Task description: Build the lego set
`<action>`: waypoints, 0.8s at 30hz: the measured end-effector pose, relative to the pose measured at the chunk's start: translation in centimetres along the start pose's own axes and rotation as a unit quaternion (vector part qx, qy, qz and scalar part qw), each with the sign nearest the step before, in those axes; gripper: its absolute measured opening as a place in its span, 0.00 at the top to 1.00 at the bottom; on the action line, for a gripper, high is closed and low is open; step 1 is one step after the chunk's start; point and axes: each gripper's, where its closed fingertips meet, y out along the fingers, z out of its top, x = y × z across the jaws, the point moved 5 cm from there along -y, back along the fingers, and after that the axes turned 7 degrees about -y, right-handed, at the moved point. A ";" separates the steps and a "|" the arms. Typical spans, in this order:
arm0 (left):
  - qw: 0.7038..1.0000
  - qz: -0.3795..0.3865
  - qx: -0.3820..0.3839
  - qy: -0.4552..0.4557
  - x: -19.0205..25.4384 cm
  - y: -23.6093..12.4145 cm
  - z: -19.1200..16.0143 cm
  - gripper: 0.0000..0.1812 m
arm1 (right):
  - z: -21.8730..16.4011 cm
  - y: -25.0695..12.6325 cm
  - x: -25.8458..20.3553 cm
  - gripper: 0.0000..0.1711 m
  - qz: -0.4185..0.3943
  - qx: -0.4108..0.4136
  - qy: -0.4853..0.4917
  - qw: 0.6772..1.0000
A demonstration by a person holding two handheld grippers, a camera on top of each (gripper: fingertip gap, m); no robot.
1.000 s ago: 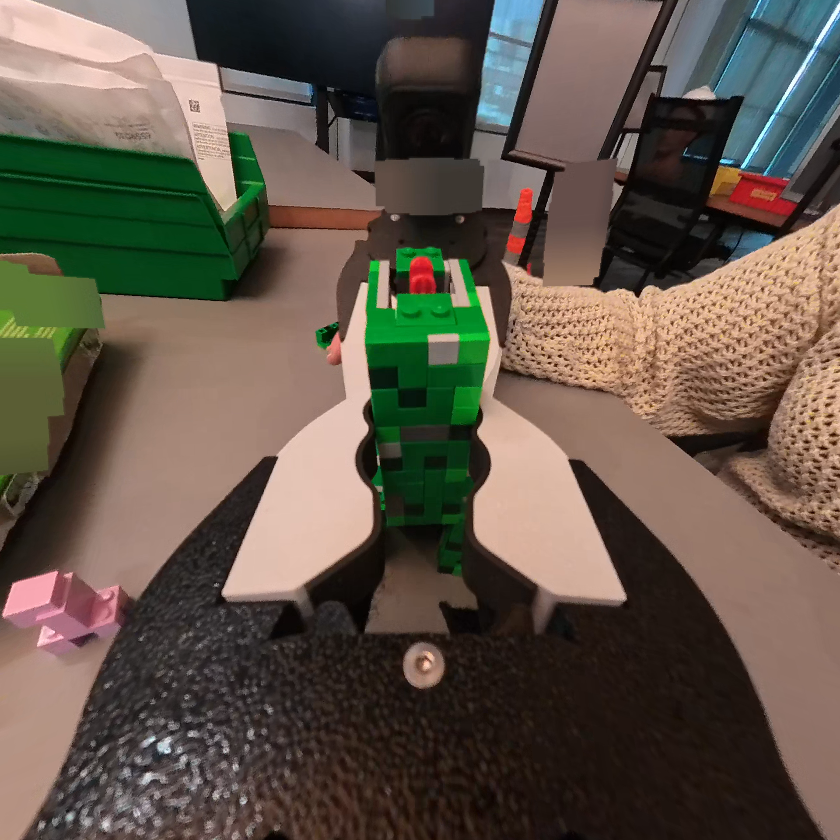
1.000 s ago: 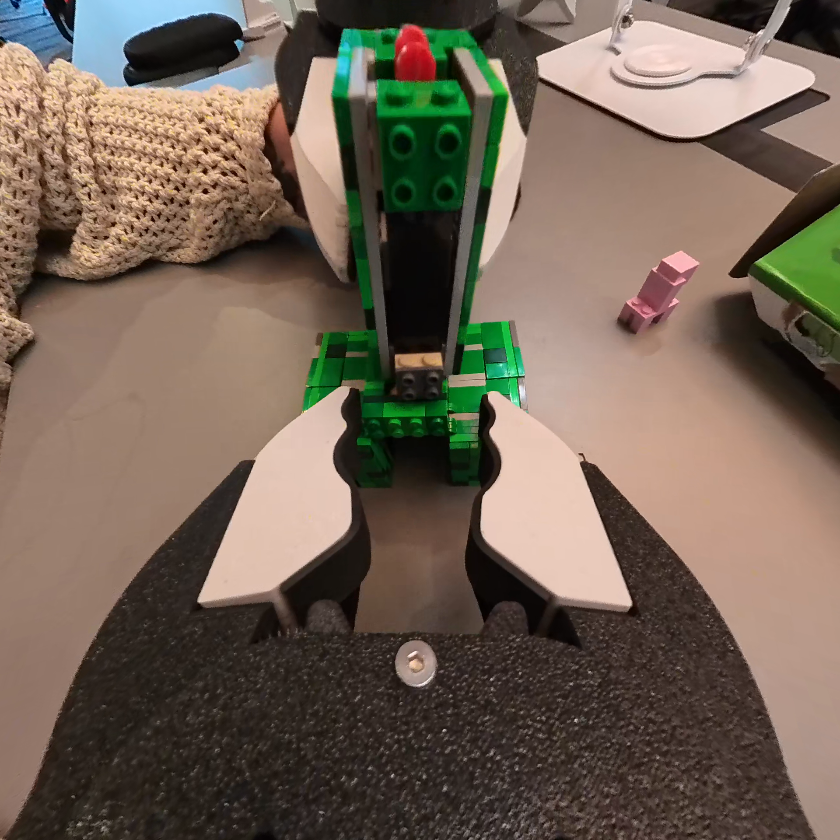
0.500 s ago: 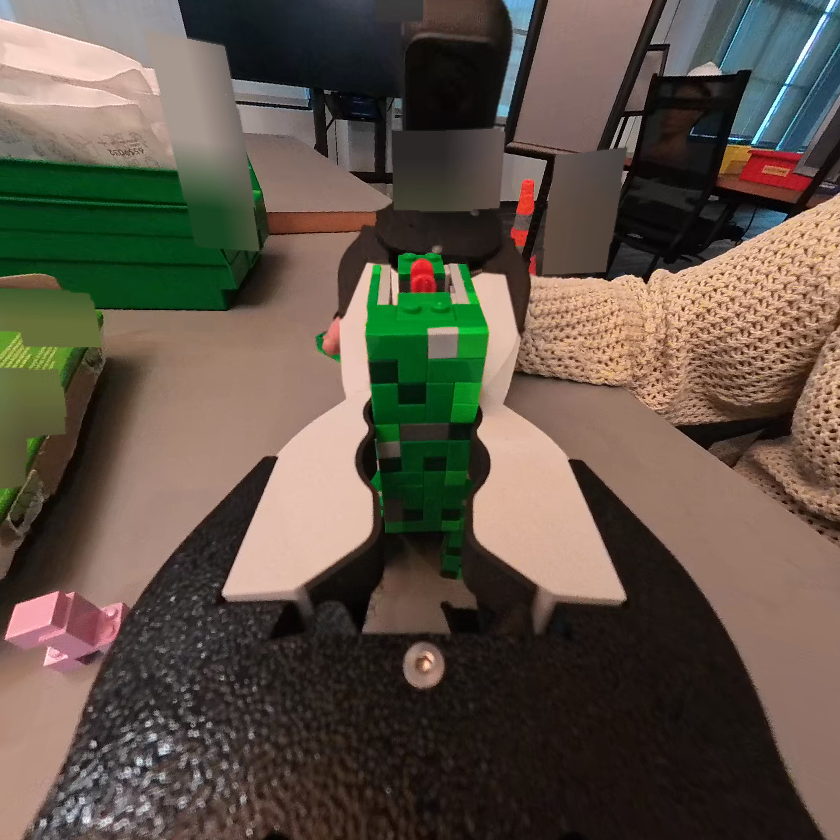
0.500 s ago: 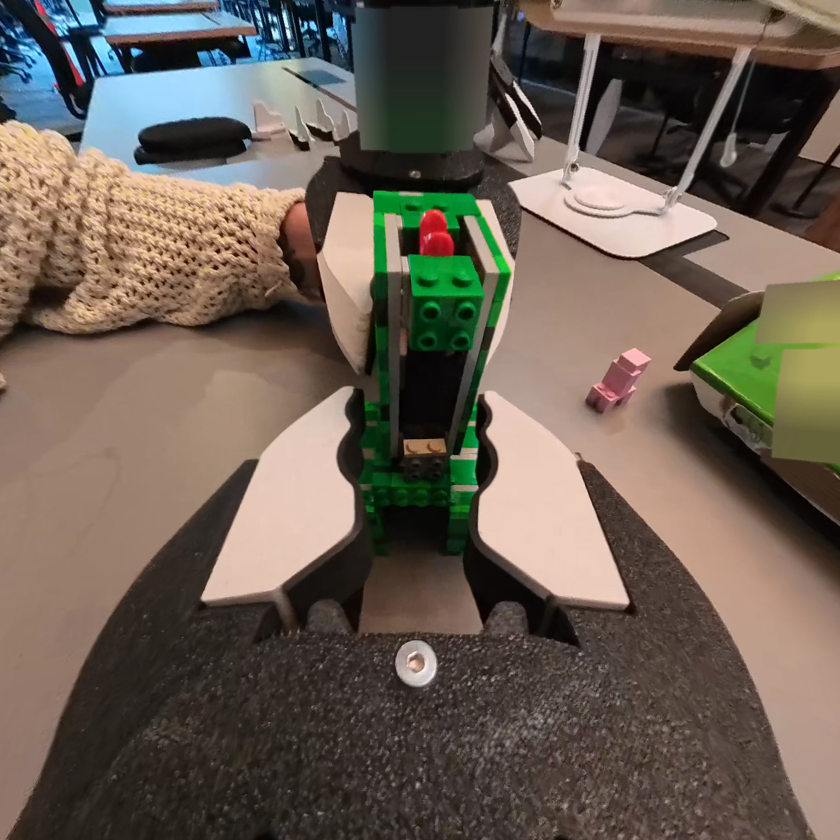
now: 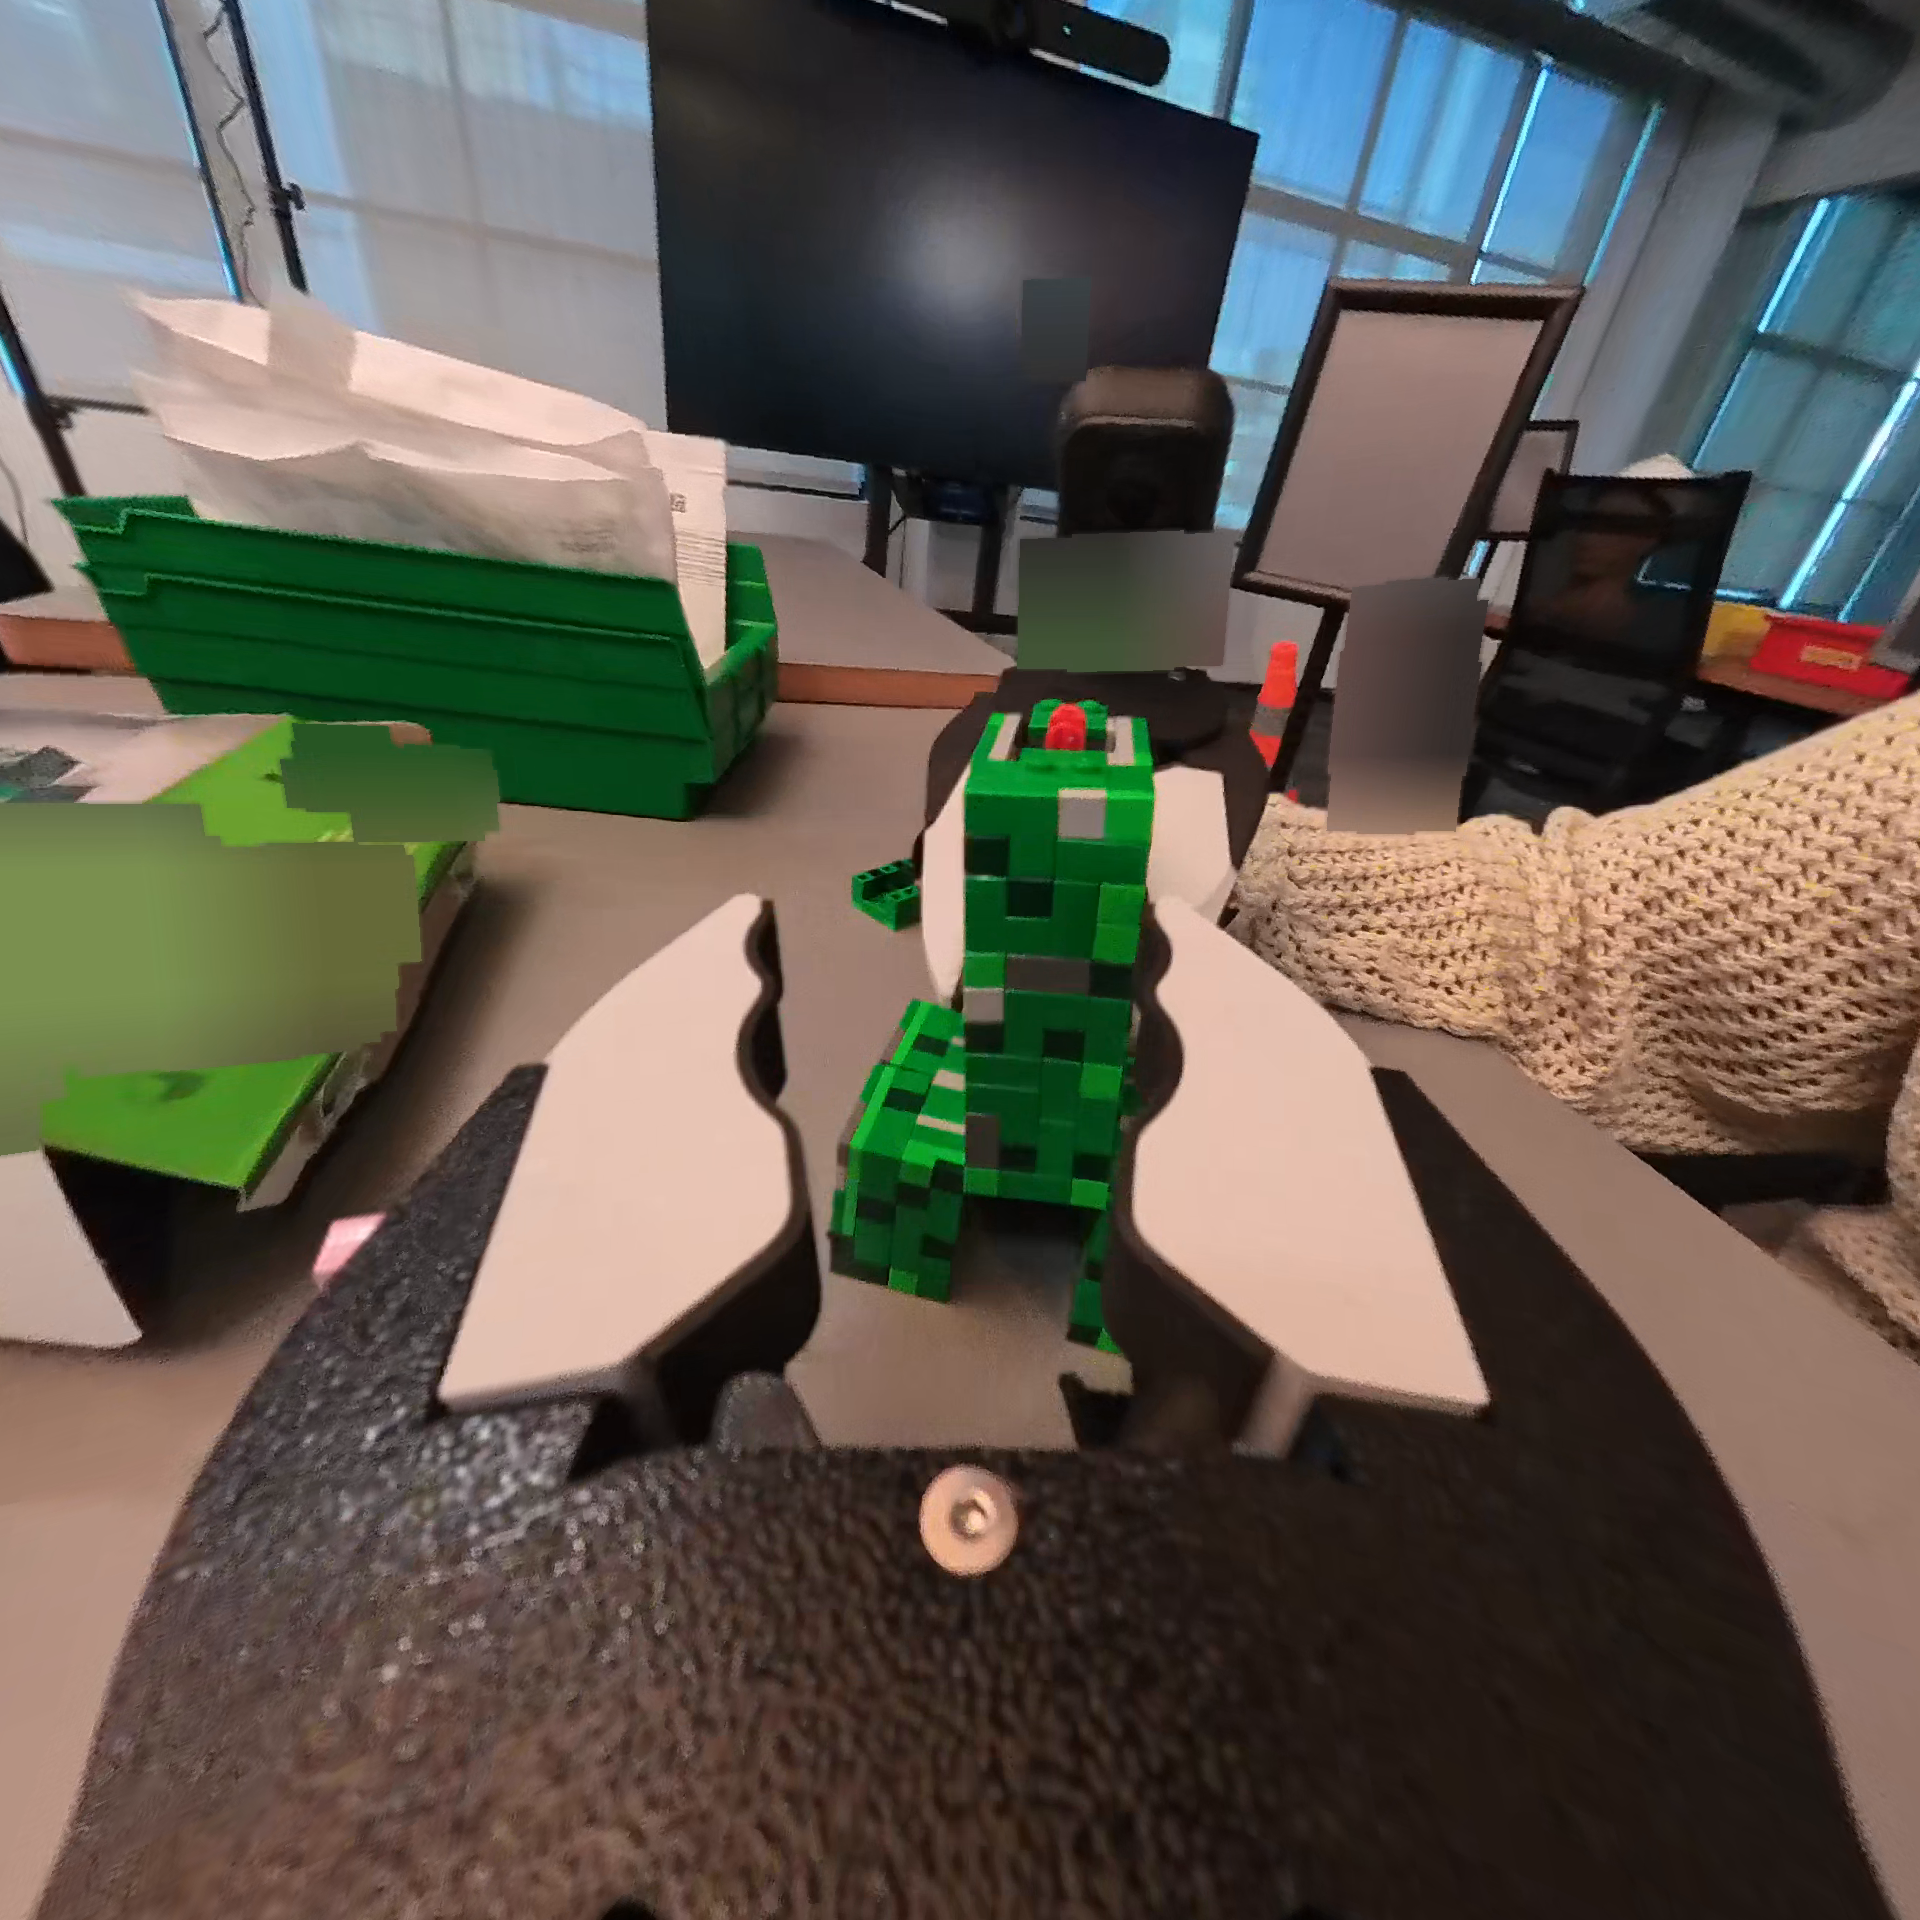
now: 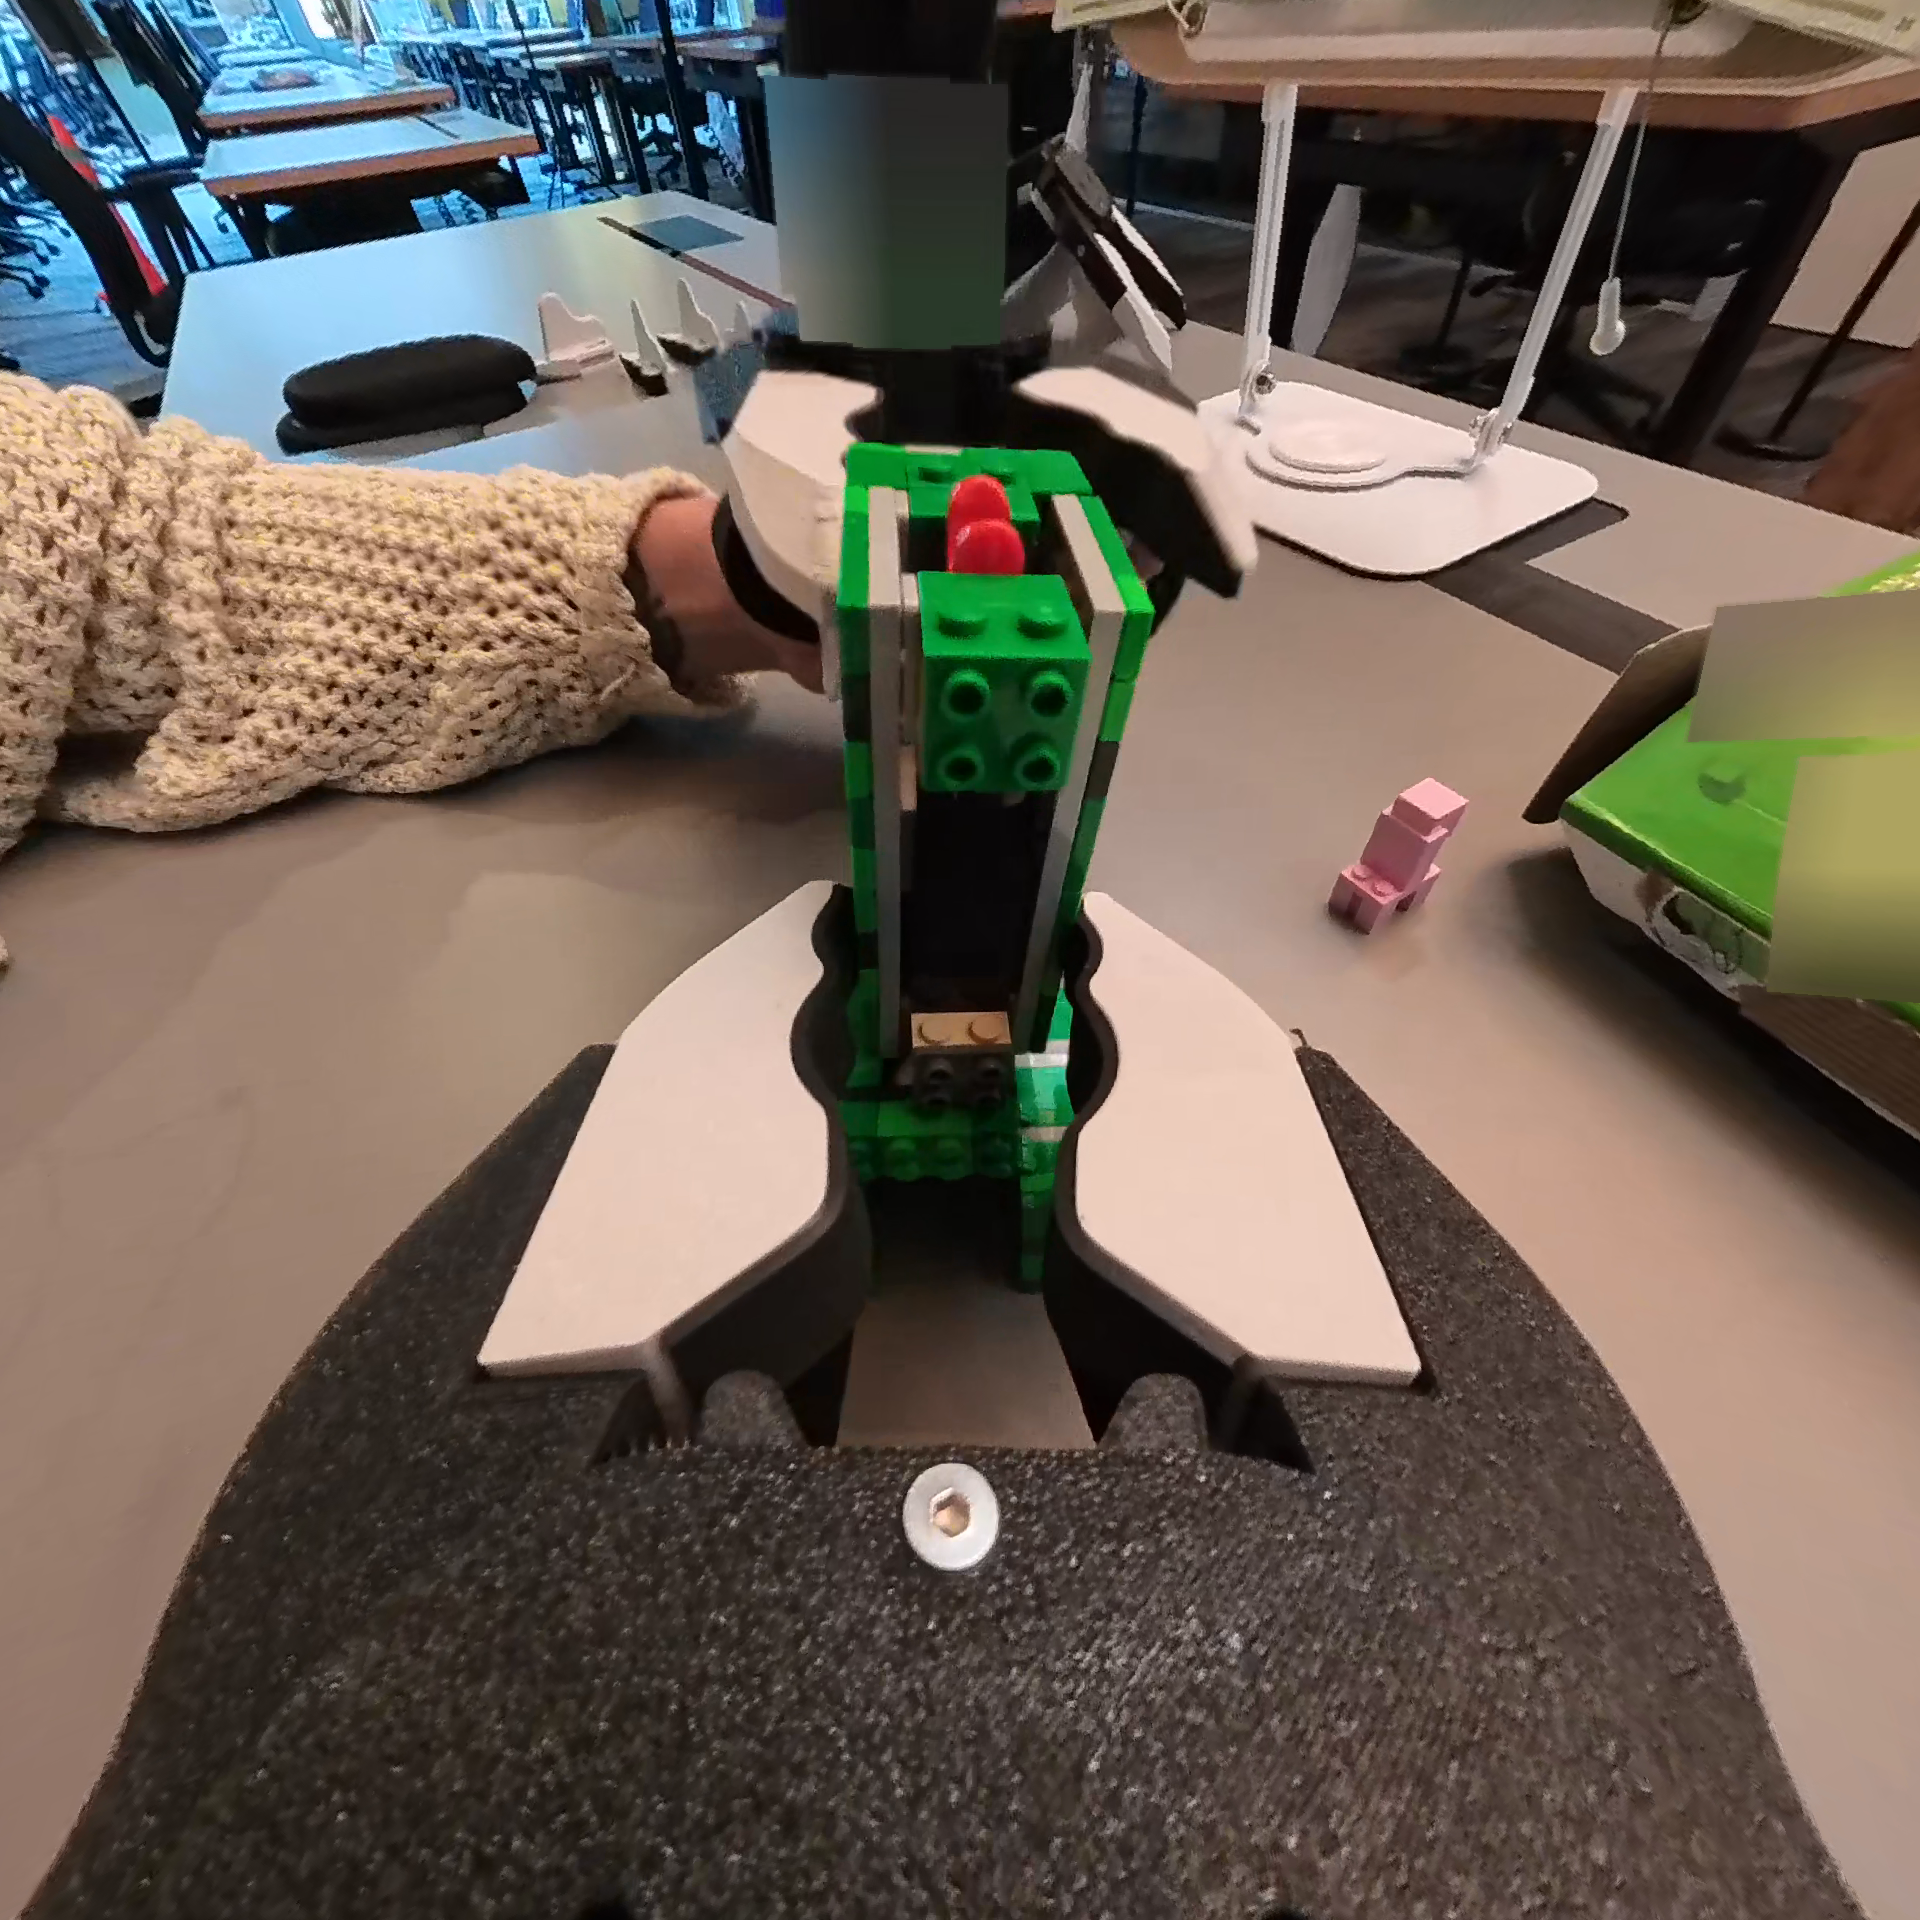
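The green pixel-patterned lego model stands upright as a tall tower with a red piece at its top. In the right wrist view its open back shows grey rails, a black inside and the red piece. My right gripper is shut on the tower's lower part, and in the left wrist view its white fingers show behind the tower. My left gripper is open with the tower between its fingers. From the right wrist view its spread fingers show behind the top.
A pink lego pig stands on the grey table, near a green box. A loose green brick lies behind the tower. A green bin holds papers. A knitted sleeve rests on the table.
My left gripper has let go of the tower and opened wide. My right gripper has moved forward around the tower's lower part and closed on it.
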 end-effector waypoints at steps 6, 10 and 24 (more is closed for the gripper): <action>0.998 0.000 -0.064 0.020 0.4 -0.8 -1.9 0.61 | 0.1 0.1 -0.1 0.78 -0.013 0.007 0.002 1.000; 0.992 -0.017 -0.122 0.028 1.2 -0.9 -3.0 0.65 | 0.2 0.2 -0.2 0.78 -0.032 0.001 -0.008 0.999; 0.956 0.008 -0.281 0.082 1.1 1.3 -7.3 0.37 | -0.4 -0.2 0.0 0.78 -0.011 0.038 0.012 0.999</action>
